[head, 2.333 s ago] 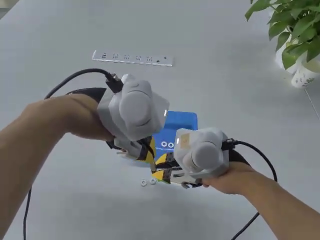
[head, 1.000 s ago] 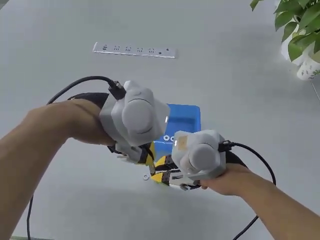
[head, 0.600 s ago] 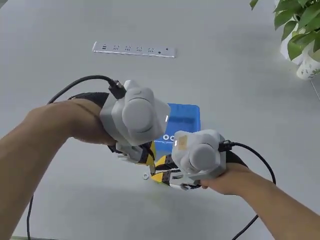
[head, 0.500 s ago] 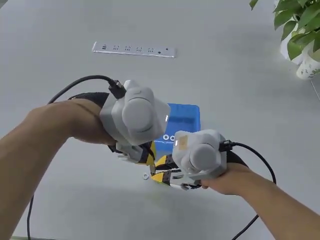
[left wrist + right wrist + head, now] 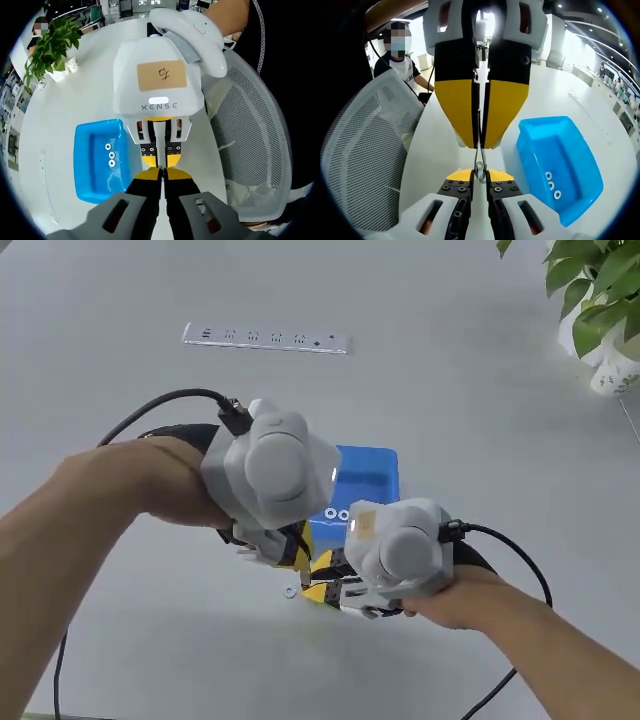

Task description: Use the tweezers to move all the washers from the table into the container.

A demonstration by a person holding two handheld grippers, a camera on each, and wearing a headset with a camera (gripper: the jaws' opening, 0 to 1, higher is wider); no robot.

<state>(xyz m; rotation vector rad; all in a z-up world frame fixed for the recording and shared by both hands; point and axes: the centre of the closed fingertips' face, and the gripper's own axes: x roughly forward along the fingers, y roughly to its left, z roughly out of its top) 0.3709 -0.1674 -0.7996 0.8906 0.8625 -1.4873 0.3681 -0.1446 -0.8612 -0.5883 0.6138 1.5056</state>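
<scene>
In the head view my left gripper (image 5: 301, 552) and right gripper (image 5: 324, 591) meet tip to tip in front of the blue container (image 5: 372, 472). Thin metal tweezers (image 5: 479, 159) run between both pairs of yellow jaws, which are pressed together on them. In the right gripper view the left gripper (image 5: 480, 144) comes down from the top onto my right gripper (image 5: 479, 176). In the left gripper view the left gripper (image 5: 163, 173) faces the right gripper (image 5: 161, 153). Three washers (image 5: 553, 185) lie in the container (image 5: 570, 150) (image 5: 90, 170). One washer (image 5: 291, 591) lies on the table by the jaws.
A white power strip (image 5: 265, 338) lies at the far side of the table. A potted plant (image 5: 598, 300) stands at the far right. A white mesh chair (image 5: 250, 150) stands close to the table. Black cables trail from both grippers.
Two washers showed on the table by the jaws 2.3 s ago; now one shows there. Over the last second both grippers have stayed almost still, shut together.
</scene>
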